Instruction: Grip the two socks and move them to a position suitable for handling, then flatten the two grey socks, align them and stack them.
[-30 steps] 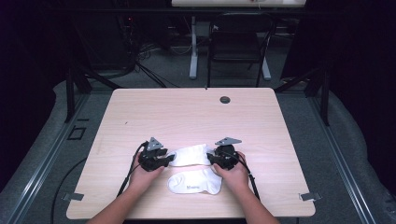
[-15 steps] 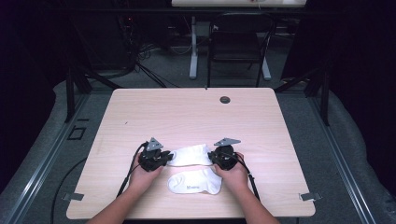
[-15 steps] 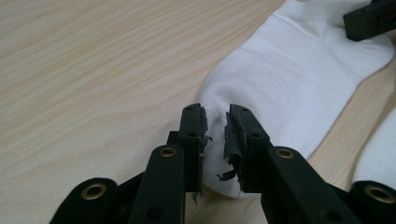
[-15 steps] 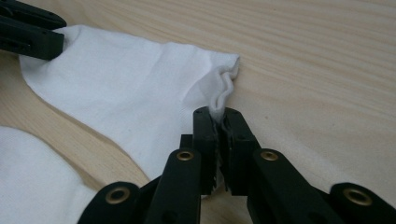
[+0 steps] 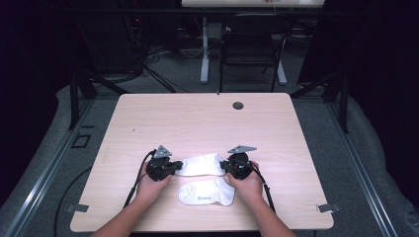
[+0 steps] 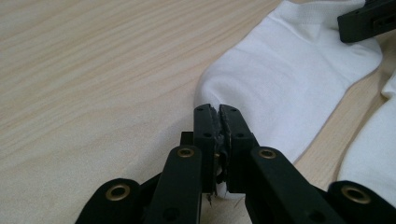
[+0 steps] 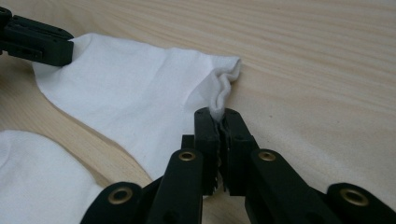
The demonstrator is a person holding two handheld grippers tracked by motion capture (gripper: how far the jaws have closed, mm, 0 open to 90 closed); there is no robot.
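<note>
Far sock [image 5: 200, 164], white, lies flat on the counter [image 5: 197, 118] near the person's edge, stretched between both tools. Left tool [image 5: 174, 167] has just been closing, now clamped on the sock's left end [image 6: 219, 114]. Right tool [image 5: 225, 167] has just been closing too, pinching the bunched right end [image 7: 219, 114]. Second white sock [image 5: 206, 192] lies just beside, nearer the person, untouched

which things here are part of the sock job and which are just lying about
In the job: upper sock, pinched at its ends by left gripper and right gripper; lower sock, close below.
Lying about: round black grommet, chair behind the table.
</note>
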